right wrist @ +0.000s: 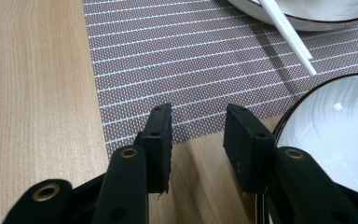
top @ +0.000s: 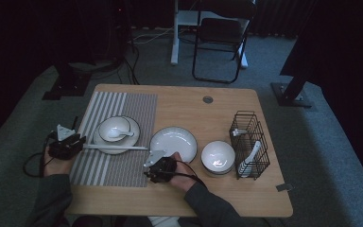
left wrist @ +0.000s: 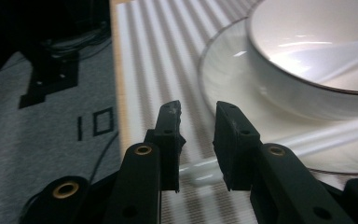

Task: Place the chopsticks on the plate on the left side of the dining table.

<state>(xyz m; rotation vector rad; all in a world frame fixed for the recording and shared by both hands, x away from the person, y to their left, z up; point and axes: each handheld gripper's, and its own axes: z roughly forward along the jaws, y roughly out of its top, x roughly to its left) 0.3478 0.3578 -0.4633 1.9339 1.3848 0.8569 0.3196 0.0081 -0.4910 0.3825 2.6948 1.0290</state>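
**Chopsticks across the placemat, both claws standing apart**

The wooden tabletop [top: 194,113] carries a striped placemat [top: 137,111] on its left half. On the mat sits a plate [top: 105,142] with a small bowl [top: 114,127] on it, and a white spoon [top: 122,134] lies in that bowl. Just right of the mat stands an empty dark-rimmed plate [top: 174,142], then a white bowl [top: 217,157], then a black wire rack [top: 250,137] holding white utensils.

A pair of white chopsticks [top: 116,147] lies level across the mat, over the near rim of the plate with the bowl.

The left claw [top: 78,142] is at the mat's left edge; in the left gripper view its jaws stand partly apart, with the chopsticks' end [left wrist: 200,169] low between them and the pads not pressing on it.

The right claw [top: 153,158] hovers at the mat's right edge beside the empty plate; its jaws are partly open with nothing between them.
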